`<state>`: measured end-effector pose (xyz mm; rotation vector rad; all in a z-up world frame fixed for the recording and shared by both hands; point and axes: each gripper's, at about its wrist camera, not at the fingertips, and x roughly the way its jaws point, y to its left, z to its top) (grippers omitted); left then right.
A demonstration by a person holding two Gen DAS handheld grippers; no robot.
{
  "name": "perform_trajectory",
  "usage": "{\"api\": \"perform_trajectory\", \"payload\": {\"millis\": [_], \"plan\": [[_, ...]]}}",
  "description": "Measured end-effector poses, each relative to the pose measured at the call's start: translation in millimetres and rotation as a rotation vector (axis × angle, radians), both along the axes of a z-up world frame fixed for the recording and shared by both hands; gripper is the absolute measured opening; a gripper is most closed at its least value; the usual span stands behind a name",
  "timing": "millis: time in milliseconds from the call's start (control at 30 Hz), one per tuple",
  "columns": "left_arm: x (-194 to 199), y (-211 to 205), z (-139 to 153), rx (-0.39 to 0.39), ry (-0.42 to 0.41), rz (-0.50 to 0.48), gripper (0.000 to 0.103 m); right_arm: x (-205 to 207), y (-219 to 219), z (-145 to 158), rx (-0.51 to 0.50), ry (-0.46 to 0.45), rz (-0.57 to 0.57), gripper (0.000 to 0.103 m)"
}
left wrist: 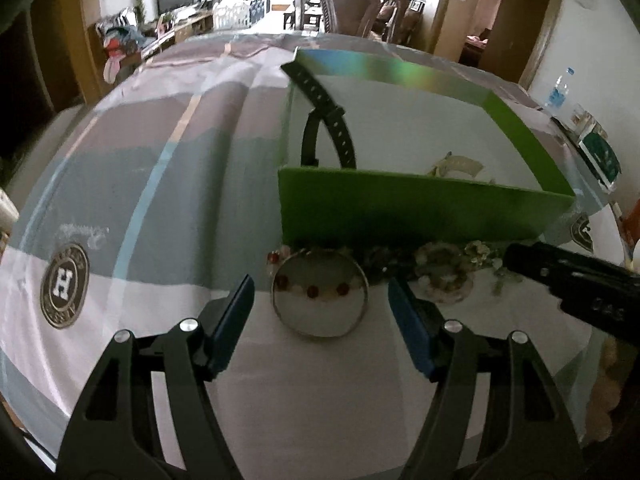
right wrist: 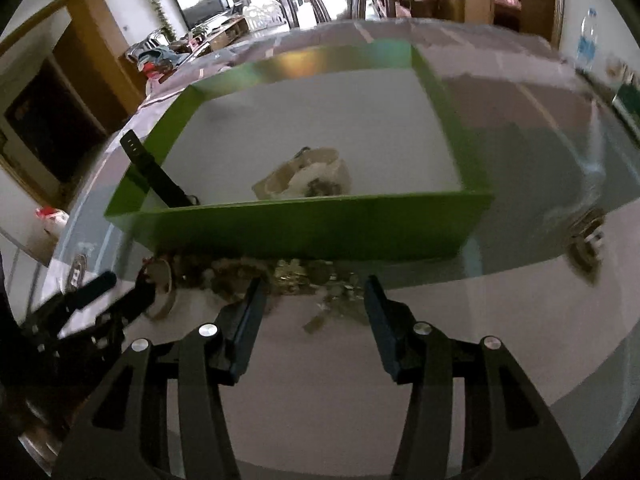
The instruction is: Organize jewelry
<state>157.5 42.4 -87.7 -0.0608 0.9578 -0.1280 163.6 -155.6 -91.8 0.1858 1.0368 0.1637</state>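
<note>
- Thin silver metal bangle with red beads: flat on the cloth, just in front of the shallow green cardboard box.
- Likely light, rigid, slippery; pinch across the rim.
- Left gripper: wide open, empty, straddling it.
- Right gripper: open, empty, over the tangled bead pile.

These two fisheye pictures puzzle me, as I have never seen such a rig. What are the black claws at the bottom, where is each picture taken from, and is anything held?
Each picture comes from a camera mounted on a hand-held gripper, looking along its two fingers. A person holds one in each hand. The left gripper is open, its fingers either side of a metal bangle on the tablecloth. The right gripper is open too, over a jewelry pile lying before the green box. Inside the box are a black watch strap, its end over the wall, and a pale bracelet. Nothing is held.
</note>
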Motion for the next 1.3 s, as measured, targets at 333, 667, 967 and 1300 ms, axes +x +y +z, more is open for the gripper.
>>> {"api": "perform_trajectory", "payload": {"millis": [333, 667, 967, 1300], "plan": [[-1.4, 3.0, -6.9, -0.002, 0.018, 0.008, 0.071, 7.1, 42.1, -16.8, -0.194, -0.039, 0.013, 0.052], [-8.6, 9.7, -11.0, -0.022, 0.029, 0.021, 0.075, -38.9, 30.7, -18.0, -0.199, 0.033, 0.117, 0.052], [-38.6, -4.8, -6.3, -0.04, 0.007, -0.021, 0.076, -81.7, -26.1, 13.2, -0.117, -0.072, 0.017, 0.052], [-59.3, -17.3, -17.3, 0.032, 0.002, -0.037, 0.077, -86.0, -7.8, -2.7, -0.044, -0.045, 0.101, 0.026]]}}
